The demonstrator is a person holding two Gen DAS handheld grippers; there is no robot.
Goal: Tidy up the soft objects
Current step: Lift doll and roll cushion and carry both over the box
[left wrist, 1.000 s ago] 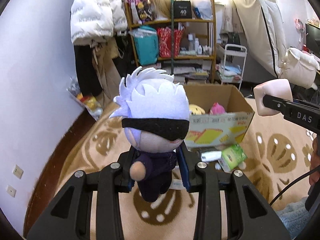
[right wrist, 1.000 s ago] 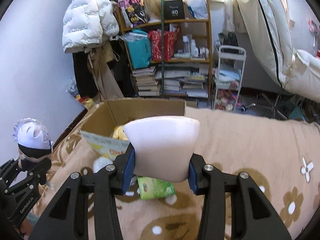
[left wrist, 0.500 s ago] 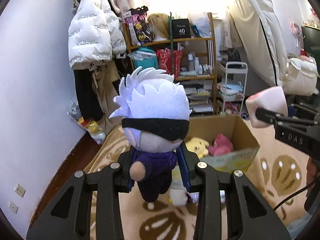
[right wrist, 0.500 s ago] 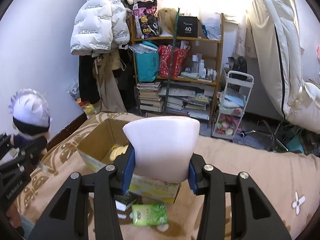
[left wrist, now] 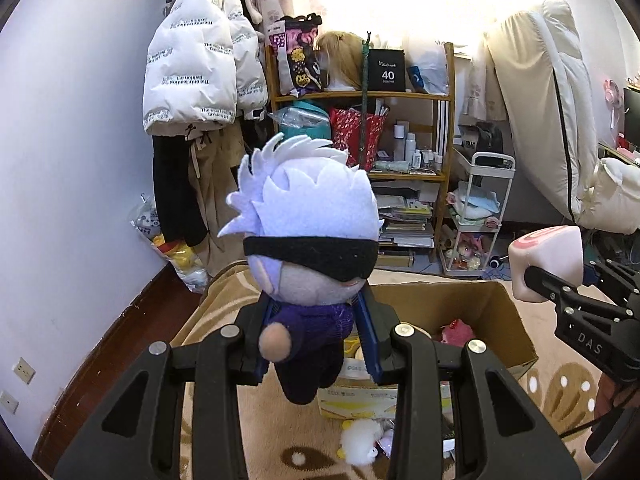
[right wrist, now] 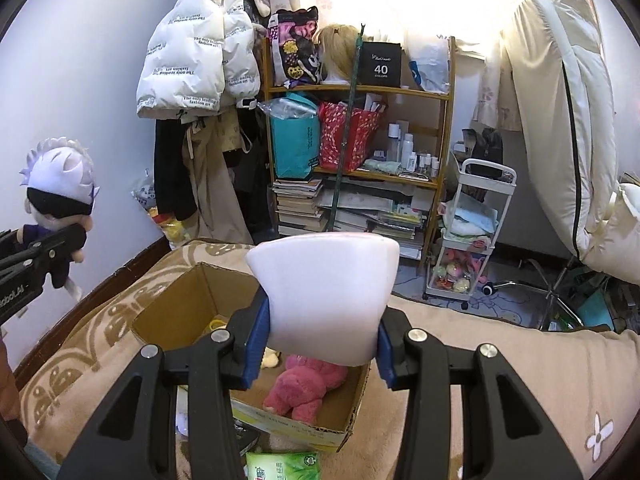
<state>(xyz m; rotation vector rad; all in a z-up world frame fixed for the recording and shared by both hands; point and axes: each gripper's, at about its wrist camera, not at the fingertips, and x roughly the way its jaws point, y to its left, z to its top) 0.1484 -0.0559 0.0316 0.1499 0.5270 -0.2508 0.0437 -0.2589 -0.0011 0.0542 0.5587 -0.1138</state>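
The left gripper (left wrist: 316, 340) is clamped on a white-haired plush doll (left wrist: 308, 240), held upright above the near edge of the cardboard box (right wrist: 348, 412). The right gripper (right wrist: 324, 344) is clamped on a pale foam block (right wrist: 324, 292) over the same box. A pink plush (right wrist: 308, 384) is seen inside the box.

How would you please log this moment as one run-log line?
left gripper: holds blindfolded plush doll | right gripper: holds white foam block | cardboard box: open below
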